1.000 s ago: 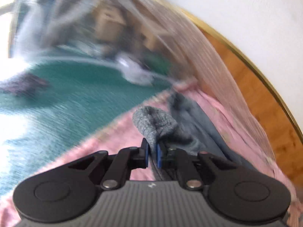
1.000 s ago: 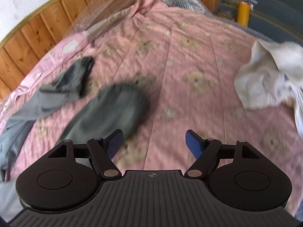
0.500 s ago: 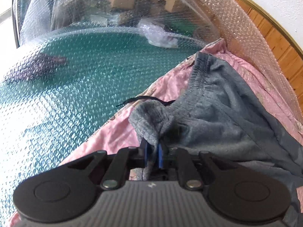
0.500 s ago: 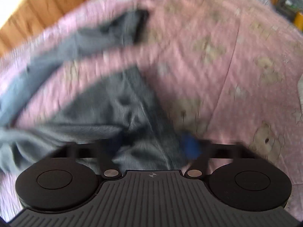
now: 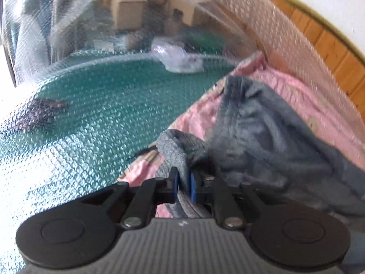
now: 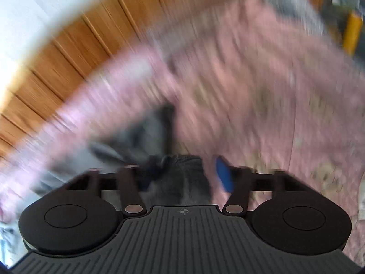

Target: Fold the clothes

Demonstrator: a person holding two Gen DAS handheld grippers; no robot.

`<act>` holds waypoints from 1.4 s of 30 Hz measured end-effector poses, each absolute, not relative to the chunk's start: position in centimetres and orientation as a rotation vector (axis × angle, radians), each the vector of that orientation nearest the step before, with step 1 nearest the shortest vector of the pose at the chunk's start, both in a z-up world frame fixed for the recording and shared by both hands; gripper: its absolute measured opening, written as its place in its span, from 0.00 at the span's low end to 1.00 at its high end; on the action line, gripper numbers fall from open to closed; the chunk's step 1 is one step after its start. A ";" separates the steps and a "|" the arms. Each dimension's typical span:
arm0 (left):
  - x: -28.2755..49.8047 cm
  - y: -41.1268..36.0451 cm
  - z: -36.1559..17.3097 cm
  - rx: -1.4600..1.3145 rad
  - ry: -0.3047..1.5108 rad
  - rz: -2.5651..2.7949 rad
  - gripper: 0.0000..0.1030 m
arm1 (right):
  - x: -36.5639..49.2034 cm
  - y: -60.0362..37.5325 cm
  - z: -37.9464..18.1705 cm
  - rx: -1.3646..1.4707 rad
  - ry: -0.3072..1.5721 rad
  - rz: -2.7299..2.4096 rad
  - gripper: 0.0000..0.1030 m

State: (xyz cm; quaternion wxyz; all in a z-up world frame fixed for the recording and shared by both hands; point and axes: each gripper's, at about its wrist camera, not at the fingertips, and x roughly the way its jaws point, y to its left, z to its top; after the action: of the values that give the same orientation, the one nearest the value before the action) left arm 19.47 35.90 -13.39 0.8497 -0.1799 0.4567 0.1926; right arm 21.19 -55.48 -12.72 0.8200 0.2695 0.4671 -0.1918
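the left gripper is clenched on a bunched fold of the grey knitted jogging trousers, the ribbed waistband edge humped up just above its blue pads. the rest of the garment runs away ahead and to the right of those tongs, lying crumpled on the pink printed bedsheet, with a thin black drawstring poking out just left of the pinch. to the left of the tongs lies a green surface under clear bubble wrap

the right gripper is badly blurred by motion; its jaws are opening, a strip of the same grey cloth sits between them, and the right-hand pad stands clear of it, so it reads as released. more grey fabric trails ahead and to the left of these tongs across the pink sheet, with a wooden panelled wall beyond

this cloth looks light, soft and floppy, so it should not slip from the pads but will sag and drag wherever it is unsupported. a single pinch will only pull one layer into a peak. the ribbed waistband looks the firmest place to hold, being thicker and less stretchy than the legs; a hold at each end of it would let the garment hang flat. the hem cuffs would serve next. the drawstring is best left alone, since it may slide out
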 end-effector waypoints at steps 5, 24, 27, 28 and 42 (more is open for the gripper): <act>18.0 35.8 -14.2 -0.399 0.967 0.399 0.12 | 14.9 -54.3 -12.6 0.704 0.763 -0.407 0.86; 17.3 36.2 -14.5 -0.404 0.999 0.426 0.13 | 12.5 -53.6 -14.8 0.624 0.766 -0.265 0.12; 15.1 36.5 -12.5 -0.432 0.946 0.376 0.12 | 6.9 -54.1 -9.7 0.648 0.683 -0.274 0.12; 14.2 36.6 -12.3 -0.442 0.946 0.366 0.12 | 5.1 -54.2 -9.0 0.651 0.700 -0.294 0.12; 16.5 40.6 -4.9 -0.753 0.667 0.162 0.00 | 7.0 -55.0 -3.2 0.711 0.629 -0.340 0.11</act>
State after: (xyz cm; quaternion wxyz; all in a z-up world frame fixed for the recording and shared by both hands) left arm 16.55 40.62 -4.88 0.8730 -0.3604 0.3193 0.0776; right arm 7.03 -55.01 -3.20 0.8755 0.3407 0.3016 -0.1627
